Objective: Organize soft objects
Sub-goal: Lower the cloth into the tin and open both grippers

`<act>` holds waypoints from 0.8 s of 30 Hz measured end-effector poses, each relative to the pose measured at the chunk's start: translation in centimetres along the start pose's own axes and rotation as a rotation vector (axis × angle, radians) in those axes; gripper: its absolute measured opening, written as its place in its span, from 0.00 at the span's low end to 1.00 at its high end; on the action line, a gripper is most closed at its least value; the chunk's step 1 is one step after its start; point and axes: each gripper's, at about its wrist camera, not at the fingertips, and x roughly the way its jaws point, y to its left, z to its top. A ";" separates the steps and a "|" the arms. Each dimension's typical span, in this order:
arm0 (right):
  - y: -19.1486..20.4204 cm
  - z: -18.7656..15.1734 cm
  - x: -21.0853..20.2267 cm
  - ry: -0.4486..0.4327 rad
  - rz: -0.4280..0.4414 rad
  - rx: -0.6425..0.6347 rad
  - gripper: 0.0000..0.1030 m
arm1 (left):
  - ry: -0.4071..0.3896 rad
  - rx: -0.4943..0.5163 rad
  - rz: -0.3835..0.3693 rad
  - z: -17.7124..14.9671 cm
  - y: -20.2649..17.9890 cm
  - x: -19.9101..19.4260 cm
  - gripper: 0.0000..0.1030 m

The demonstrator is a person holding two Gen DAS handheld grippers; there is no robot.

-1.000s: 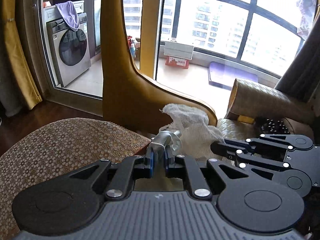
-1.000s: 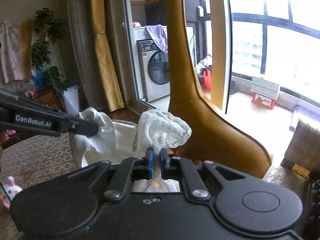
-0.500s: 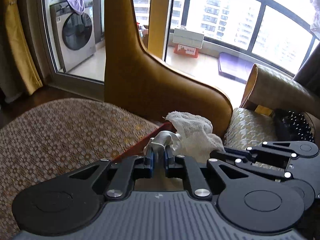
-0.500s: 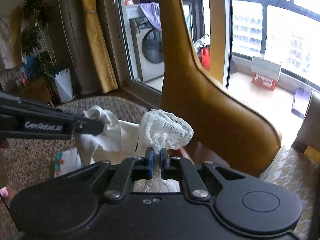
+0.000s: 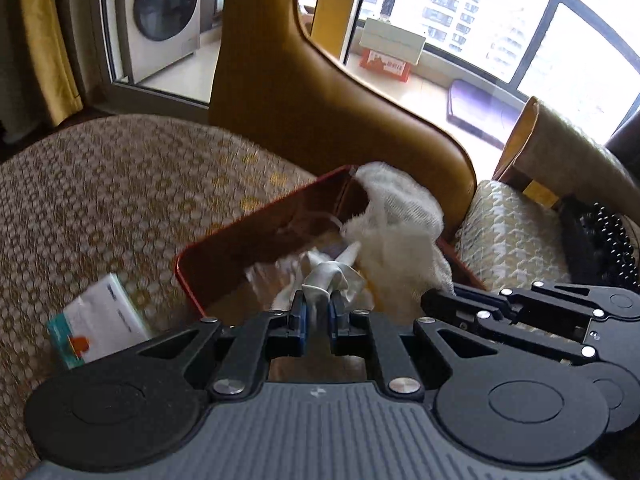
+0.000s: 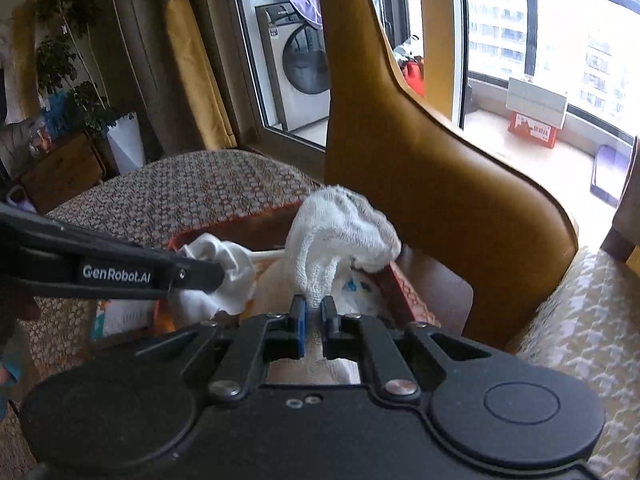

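Observation:
My left gripper (image 5: 317, 307) is shut on a smooth white cloth (image 5: 324, 278) and holds it over the open red box (image 5: 256, 236). It also shows in the right wrist view (image 6: 200, 276), with the white cloth (image 6: 224, 276) bunched at its tip. My right gripper (image 6: 313, 309) is shut on a white gauze cloth (image 6: 340, 228), which stands up above the box's far right part. The gauze cloth (image 5: 396, 216) and right gripper (image 5: 440, 300) show at the right of the left wrist view. The box (image 6: 404, 300) holds other soft, pale items, partly hidden.
The box sits on a patterned round cushion (image 5: 112, 184). A small white and teal packet (image 5: 96, 324) lies left of the box. A tall mustard giraffe-shaped piece (image 6: 420, 160) stands right behind the box. A patterned seat (image 5: 508, 240) lies to the right.
Both grippers have moved down and forward with their cloths, so the red box and the packet have come into view below them.

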 end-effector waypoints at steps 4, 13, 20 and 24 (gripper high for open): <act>-0.1 -0.5 0.5 0.013 0.002 0.015 0.06 | 0.034 -0.017 -0.030 -1.0 0.5 0.9 0.10; -0.5 -0.4 0.2 -0.002 0.009 0.034 0.16 | 0.023 0.003 -0.020 -2.3 0.4 1.0 0.11; -0.2 -0.5 -0.8 -0.032 0.002 0.029 0.25 | -0.001 0.003 -0.030 -2.7 0.3 0.0 0.15; -0.1 -0.6 -1.8 -0.054 0.002 0.028 0.35 | -0.032 0.000 -0.025 -3.3 0.2 -1.0 0.46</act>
